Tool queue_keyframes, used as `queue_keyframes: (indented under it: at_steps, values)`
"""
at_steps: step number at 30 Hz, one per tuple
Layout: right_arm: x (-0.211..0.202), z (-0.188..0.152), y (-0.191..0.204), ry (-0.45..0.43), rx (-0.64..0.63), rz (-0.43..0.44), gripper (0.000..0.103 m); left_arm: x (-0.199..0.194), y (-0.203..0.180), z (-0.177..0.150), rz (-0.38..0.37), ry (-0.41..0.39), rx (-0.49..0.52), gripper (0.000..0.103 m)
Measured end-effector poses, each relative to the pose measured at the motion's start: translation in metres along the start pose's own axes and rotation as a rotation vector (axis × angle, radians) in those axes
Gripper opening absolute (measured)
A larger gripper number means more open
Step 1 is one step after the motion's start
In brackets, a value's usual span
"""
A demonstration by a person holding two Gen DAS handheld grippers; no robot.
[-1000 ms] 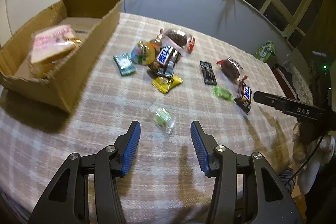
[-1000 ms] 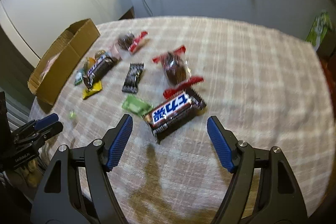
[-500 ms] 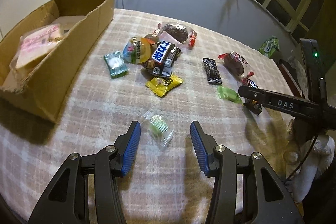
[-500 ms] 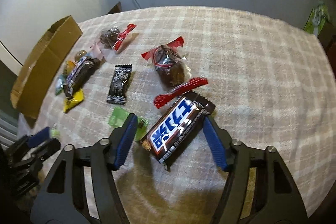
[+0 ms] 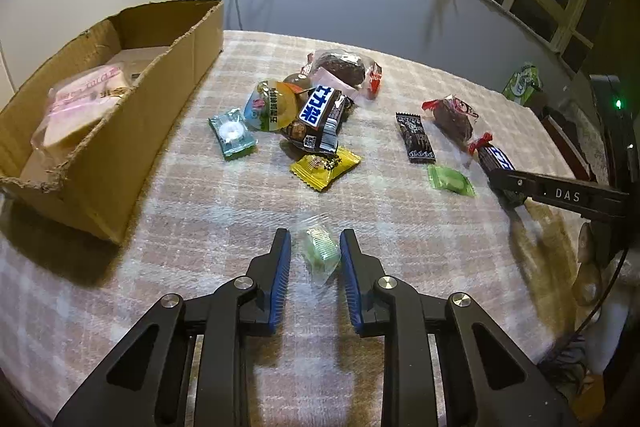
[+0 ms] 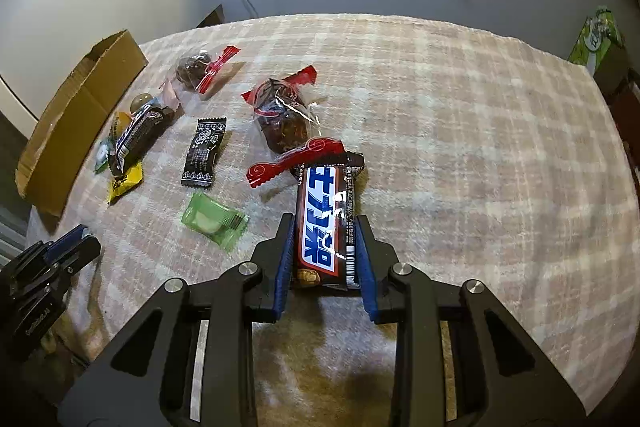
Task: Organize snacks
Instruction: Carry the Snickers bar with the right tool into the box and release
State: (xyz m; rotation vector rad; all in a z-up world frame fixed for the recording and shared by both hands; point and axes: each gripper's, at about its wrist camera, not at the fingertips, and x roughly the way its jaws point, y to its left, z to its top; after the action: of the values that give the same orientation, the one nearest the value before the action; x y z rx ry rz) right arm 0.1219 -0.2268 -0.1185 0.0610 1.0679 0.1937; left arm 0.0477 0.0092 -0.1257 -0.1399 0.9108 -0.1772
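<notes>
Both hands are mid-grab here: the right gripper (image 6: 325,251) has its fingers closing in on the chocolate bar (image 6: 326,217), blue pads (image 6: 285,267) hard against both long sides of the wrapper, near end sitting deep between them and the far end sticking out ahead toward the red-twist cake (image 6: 282,121). The left gripper (image 5: 314,259) is about pressed together around the small green candy (image 5: 320,249) in its clear wrapper, candy right between the tips, though the crinkly ends poke out front and back, so I'd guess the hold is mostly on plastic. To do it well I'd squeeze firm but not crush, lift straight up off the worktop (image 6: 460,147) so the bar doesn't drag the red wrapper tail it touches, then carry both over to the cardboard box (image 5: 132,147) at the left edge. Rest of the pile sits between the box and the bar, well clear of both sets of fingers
</notes>
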Motion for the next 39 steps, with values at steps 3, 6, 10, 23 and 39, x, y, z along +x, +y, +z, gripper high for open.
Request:
queue_keyframes:
  at_steps: [3,6,10,23,39]
  values:
    - [-0.006,-0.002,-0.002,-0.010,0.017,0.011,0.030,-0.006,0.001,0.001,-0.011,-0.011,-0.008,0.023]
    - [-0.017,-0.008,-0.004,-0.026,0.028,0.024,0.030,-0.014,0.002,0.004,-0.016,-0.027,-0.012,0.023]
    - [-0.031,-0.015,-0.005,-0.045,0.039,0.034,0.030,-0.023,0.006,0.007,-0.021,-0.047,-0.024,0.023]
    - [-0.070,0.003,0.045,-0.138,-0.032,0.120,0.030,-0.059,0.041,0.030,0.015,-0.157,-0.069,0.023]
    - [-0.050,0.053,0.157,-0.158,-0.196,0.233,0.030,-0.081,0.124,0.051,0.158,-0.236,-0.161,0.023]
